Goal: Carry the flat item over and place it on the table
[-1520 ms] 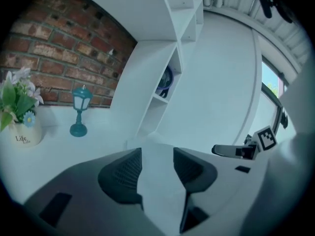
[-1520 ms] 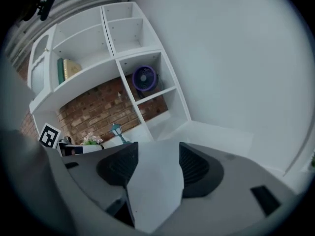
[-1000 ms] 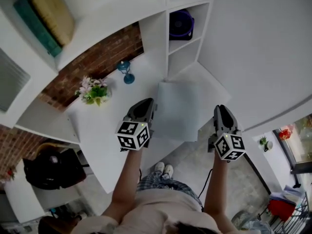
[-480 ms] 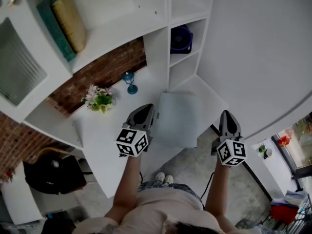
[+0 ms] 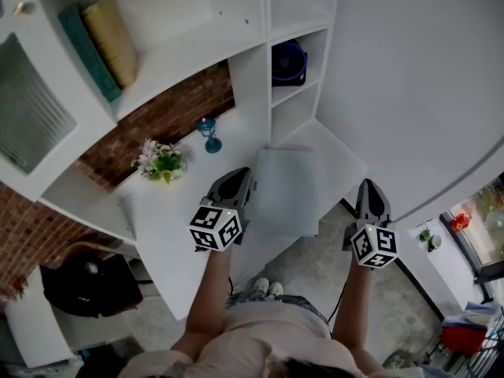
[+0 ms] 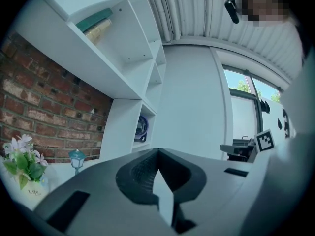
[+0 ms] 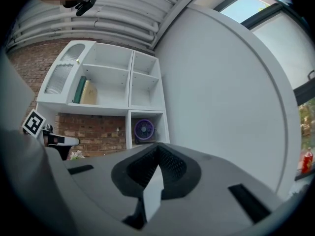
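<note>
two shut hand-held grippers, left (image 5: 239,177), right (image 5: 368,187), flank the flat item (image 5: 287,191).

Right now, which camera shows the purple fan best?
Right gripper view: the fan faces it, whole and unblocked. Left gripper view catches it sidelong, part hidden; head view looks down on it from above.

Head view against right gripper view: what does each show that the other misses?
Only the head view: the flat item, the table under it, the person's shoes. Only the right gripper view: the ribbed ceiling. Both: the purple fan, the brick wall, the shelved books, the left gripper.
</note>
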Available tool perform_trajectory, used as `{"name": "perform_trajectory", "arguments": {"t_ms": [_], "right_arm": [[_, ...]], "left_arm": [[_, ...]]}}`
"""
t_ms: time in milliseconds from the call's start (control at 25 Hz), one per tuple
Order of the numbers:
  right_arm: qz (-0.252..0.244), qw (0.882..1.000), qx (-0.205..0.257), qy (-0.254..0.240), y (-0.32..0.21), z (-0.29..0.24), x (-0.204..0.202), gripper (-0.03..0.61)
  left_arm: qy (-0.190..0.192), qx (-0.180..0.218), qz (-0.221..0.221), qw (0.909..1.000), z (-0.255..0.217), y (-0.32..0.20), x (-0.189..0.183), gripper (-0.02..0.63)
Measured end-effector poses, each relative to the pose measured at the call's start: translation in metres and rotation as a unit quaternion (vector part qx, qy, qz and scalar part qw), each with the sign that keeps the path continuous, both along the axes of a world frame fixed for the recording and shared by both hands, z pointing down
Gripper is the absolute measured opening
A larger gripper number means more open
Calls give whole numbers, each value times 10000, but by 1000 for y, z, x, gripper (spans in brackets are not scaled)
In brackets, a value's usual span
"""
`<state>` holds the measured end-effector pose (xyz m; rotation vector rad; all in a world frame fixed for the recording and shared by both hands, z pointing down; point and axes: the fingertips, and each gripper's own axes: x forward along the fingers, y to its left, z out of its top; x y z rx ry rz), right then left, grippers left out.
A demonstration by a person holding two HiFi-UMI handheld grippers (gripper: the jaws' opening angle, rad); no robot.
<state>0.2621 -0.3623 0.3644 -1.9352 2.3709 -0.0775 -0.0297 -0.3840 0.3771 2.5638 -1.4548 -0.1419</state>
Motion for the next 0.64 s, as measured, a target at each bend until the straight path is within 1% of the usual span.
{"name": "perform_trajectory", "arguments": {"t_ms": [240, 640], "right_arm": [[16, 10000, -95, -10, 1, 7, 1, 14], [30, 9998, -170, 35, 0, 11, 0, 14]], "left_arm": [[80, -57, 10, 10000, 2, -2, -1, 28], [88, -102, 37, 9999, 5, -4, -1, 28]]}}
